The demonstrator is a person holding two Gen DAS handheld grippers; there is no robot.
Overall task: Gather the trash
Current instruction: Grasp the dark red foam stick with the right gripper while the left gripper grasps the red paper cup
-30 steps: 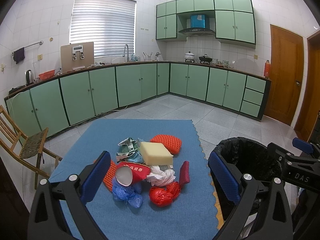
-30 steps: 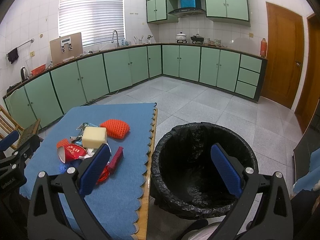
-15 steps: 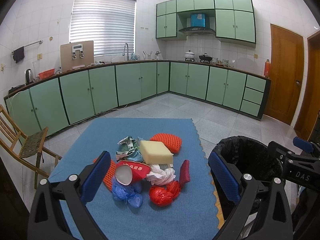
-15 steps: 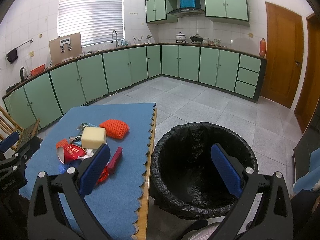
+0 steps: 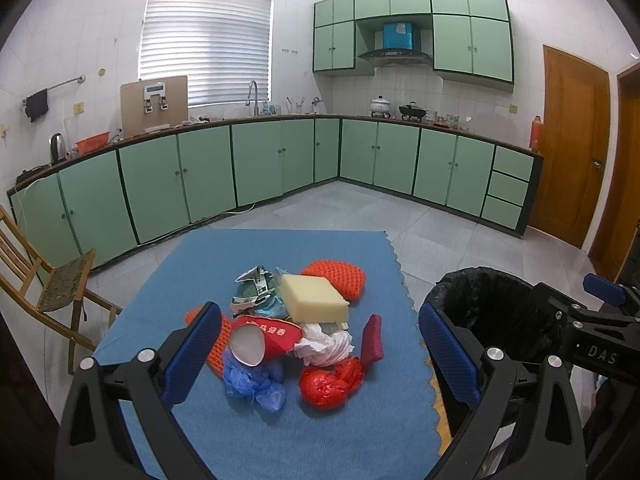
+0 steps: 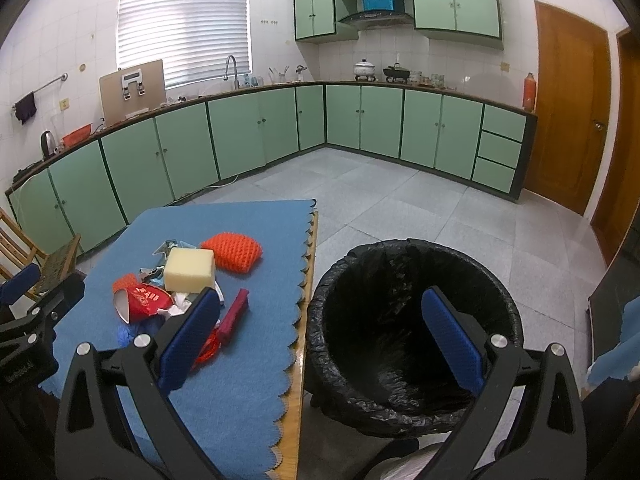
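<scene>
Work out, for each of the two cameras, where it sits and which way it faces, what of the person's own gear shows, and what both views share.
Left wrist view: sits on the left tongs, open, above the blue mat, facing the trash pile; the right tongs' tip shows at the right edge.
Right wrist view: sits on the right tongs, open, facing down into the black-lined bin; the left tongs' tip shows at the left edge.
Shared: yellow sponge, red paper cup, bin, green cabinets.

We see matt blue cloth [image 5: 192, 280] over wooden table [image 6: 300, 364]; glossy crinkled black plastic bin liner [image 6: 384, 280]; yellow porous foam sponge [image 5: 314, 298]; shiny red plastic bag [image 5: 330, 384]; crumpled white paper [image 5: 324, 348].
</scene>
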